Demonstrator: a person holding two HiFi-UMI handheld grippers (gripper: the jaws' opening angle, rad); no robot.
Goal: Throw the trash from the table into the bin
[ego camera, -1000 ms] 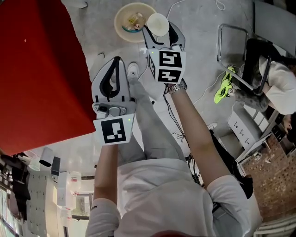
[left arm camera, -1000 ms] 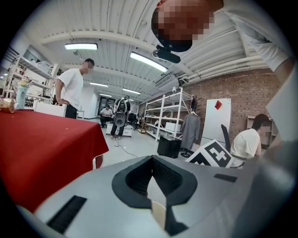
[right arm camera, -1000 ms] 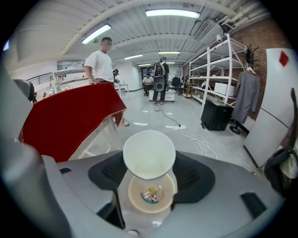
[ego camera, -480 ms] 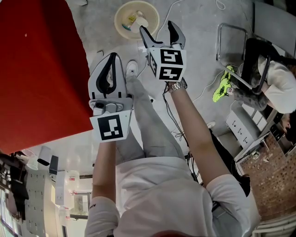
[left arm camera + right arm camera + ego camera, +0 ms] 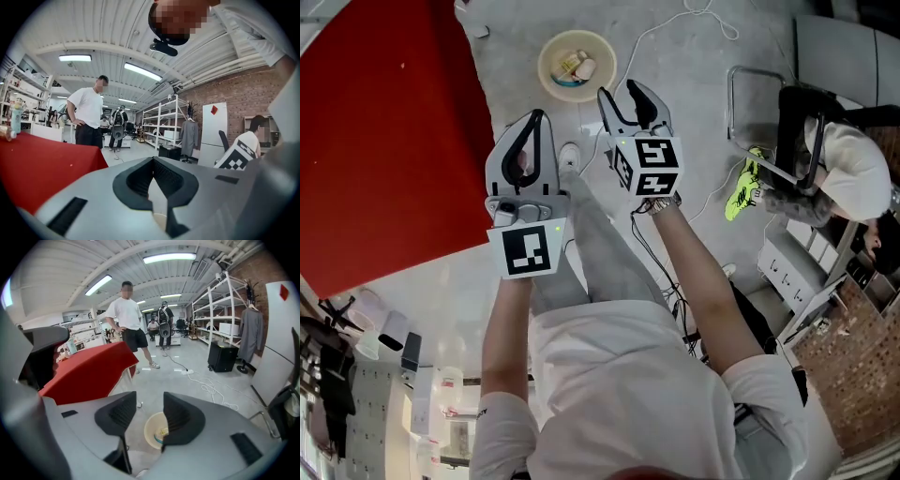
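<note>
A cream round bin [image 5: 546, 58] stands on the grey floor beyond the red-clothed table [image 5: 384, 141]. A white cup [image 5: 586, 67] and a yellow wrapper lie inside it. My right gripper [image 5: 620, 90] hovers just this side of the bin, open with nothing between its fingers; its jaws have just been closing. In the right gripper view the bin [image 5: 147, 427] shows through the gap of that gripper [image 5: 149, 397]. My left gripper [image 5: 535, 117] is beside the table's corner, shut and empty. Its tips meet in the left gripper view [image 5: 152, 160].
A standing person in a white shirt [image 5: 125, 315] is past the red table [image 5: 89, 371]. A seated person [image 5: 844, 169] and a metal chair [image 5: 759, 103] are at the right. White cables [image 5: 675, 28] cross the floor. A black box [image 5: 221, 356] sits by shelves.
One second ago the right gripper held the white cup over the bin. The cup has dropped into the bin. Both grippers have risen and drawn back, and the right jaws have narrowed.
</note>
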